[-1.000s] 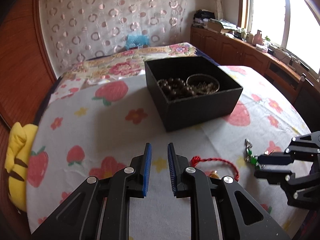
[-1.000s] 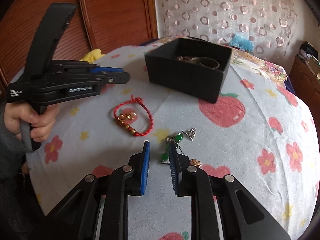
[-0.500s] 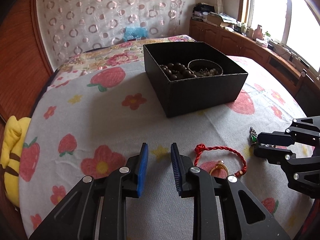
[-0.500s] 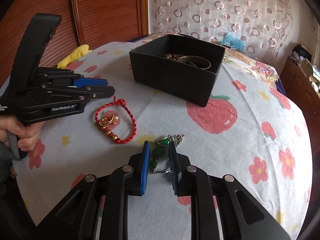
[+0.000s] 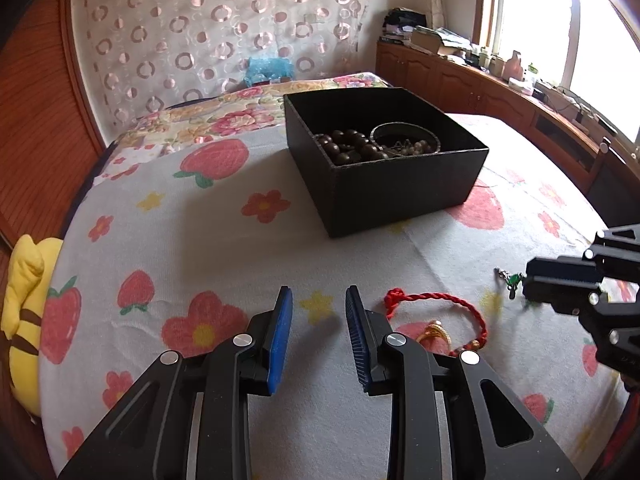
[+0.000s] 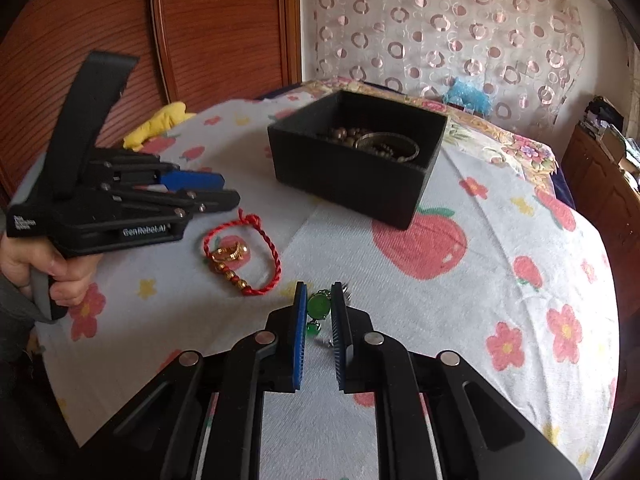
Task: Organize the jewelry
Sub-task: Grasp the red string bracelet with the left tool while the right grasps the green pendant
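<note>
A black box (image 5: 400, 184) (image 6: 352, 176) on the strawberry-print cloth holds dark beads (image 5: 348, 146) and a metal bangle (image 5: 404, 136). A red cord bracelet with gold beads (image 5: 448, 316) (image 6: 240, 256) lies just right of my left gripper (image 5: 319, 308), which is open and empty above the cloth. My right gripper (image 6: 319, 308) straddles a green stone earring (image 6: 318, 306) (image 5: 512, 280) lying on the cloth; its pads stand close on either side of the stone, with a narrow gap still open.
A yellow plush toy (image 5: 24, 304) hangs at the table's left edge. Wooden cabinets (image 5: 480, 84) with clutter run under the window at right. A patterned curtain (image 5: 224, 32) hangs behind.
My left gripper has opened wider and drawn back a little. My right gripper has moved forward over the green earring, which now sits between its pads.
</note>
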The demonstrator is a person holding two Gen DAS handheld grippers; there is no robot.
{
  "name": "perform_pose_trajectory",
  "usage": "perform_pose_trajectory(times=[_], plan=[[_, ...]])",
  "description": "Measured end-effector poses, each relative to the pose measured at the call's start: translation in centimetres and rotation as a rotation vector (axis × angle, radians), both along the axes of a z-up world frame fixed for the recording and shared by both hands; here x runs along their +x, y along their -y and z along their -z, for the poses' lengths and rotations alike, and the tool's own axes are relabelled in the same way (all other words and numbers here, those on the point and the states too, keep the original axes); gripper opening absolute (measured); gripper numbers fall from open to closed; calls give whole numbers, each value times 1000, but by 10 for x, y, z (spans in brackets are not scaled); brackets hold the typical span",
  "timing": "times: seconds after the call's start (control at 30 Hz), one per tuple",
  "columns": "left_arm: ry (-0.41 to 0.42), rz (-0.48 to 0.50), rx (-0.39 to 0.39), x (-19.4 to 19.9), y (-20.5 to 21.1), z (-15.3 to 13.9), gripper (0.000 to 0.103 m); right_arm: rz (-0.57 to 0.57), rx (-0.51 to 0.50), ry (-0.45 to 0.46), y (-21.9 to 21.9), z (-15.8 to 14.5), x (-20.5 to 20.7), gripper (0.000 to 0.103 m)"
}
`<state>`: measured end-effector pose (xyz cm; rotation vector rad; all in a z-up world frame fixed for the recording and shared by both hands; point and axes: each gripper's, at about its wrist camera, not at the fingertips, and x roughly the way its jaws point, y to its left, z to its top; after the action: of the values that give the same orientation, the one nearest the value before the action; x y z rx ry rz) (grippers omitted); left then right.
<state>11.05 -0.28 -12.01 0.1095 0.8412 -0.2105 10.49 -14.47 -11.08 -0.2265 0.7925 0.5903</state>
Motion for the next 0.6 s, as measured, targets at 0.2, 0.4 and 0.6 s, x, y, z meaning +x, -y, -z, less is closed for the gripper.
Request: perform_pose_trajectory(times=[0.2,0.4,0.6], plan=[[-3,38,-7,0,9,-5,26,15,15,23,6,-12,1,13],[-28,75,-12,2,18,-1,26,25,22,31,10,-15,1,13],[-18,90,-24,0,22,-5,26,29,26,43,14,-18,-1,13]])
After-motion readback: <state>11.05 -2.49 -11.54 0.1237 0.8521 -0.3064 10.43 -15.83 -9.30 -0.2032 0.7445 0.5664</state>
